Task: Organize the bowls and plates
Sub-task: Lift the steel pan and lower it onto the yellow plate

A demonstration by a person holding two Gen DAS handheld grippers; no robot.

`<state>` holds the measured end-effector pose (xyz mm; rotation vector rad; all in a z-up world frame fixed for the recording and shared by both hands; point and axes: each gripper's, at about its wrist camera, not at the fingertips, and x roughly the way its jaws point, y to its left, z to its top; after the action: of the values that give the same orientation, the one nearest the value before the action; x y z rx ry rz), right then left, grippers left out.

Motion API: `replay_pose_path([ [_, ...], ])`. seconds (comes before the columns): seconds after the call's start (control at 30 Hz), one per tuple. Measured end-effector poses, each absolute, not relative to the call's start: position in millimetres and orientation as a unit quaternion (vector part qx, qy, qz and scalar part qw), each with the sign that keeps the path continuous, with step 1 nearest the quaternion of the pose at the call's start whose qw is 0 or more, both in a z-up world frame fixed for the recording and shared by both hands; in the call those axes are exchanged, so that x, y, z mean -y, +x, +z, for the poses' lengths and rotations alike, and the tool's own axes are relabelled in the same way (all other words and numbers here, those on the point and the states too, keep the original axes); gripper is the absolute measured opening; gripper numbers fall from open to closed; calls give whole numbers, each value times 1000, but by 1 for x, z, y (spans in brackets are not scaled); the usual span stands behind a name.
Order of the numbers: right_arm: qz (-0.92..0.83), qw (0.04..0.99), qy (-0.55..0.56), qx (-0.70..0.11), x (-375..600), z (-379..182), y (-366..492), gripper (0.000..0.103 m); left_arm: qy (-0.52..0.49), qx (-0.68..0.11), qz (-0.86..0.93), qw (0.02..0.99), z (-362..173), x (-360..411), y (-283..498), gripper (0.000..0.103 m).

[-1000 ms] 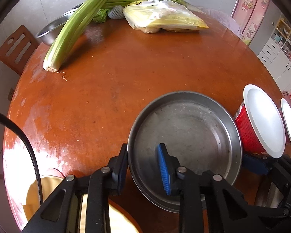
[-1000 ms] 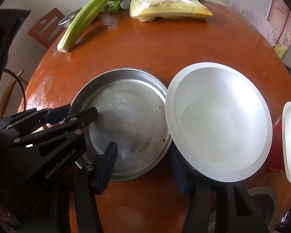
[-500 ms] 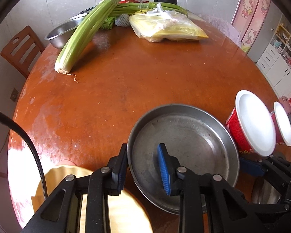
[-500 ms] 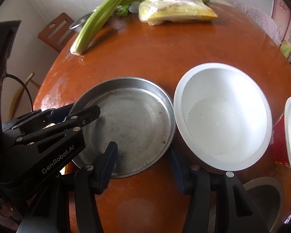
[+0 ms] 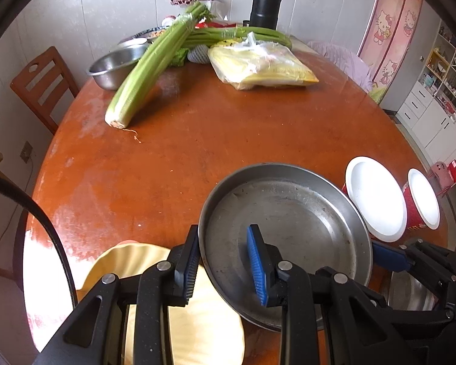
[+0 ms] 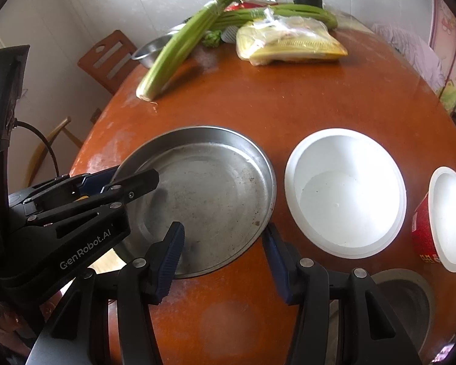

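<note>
The round wooden table (image 5: 228,140) holds everything. On its near part sits the metal plate (image 6: 209,194), the biggest dish, and the left gripper (image 5: 225,261) pinches its near rim: one finger is outside the wall, the blue one inside. The plate seems lifted a little over a yellow plate (image 5: 197,319) below the left gripper, but I cannot tell if the two touch. Just beside the metal plate on the right stands a white bowl (image 6: 346,191), and near it a red cup (image 6: 440,216) with white inside. The right gripper (image 6: 225,258) is spread wide and holds nothing; it hovers at the plate's near edge.

I judge the step in hand is carrying the metal plate toward a stack. The next move calls for keeping it level and setting it down centred.

A second metal dish (image 6: 407,301) at the lower right is half covered by the gripper. The far bowl (image 5: 115,67) is partly behind the celery (image 5: 149,70).
</note>
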<state>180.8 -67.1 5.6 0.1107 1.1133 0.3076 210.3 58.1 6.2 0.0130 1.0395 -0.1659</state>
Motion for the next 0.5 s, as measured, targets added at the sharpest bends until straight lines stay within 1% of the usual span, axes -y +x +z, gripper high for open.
replay_pose_path([
  [0.5,184,855,31,-484,45,41,155,55,-11,-455,-56,889,44,-85,173,30],
])
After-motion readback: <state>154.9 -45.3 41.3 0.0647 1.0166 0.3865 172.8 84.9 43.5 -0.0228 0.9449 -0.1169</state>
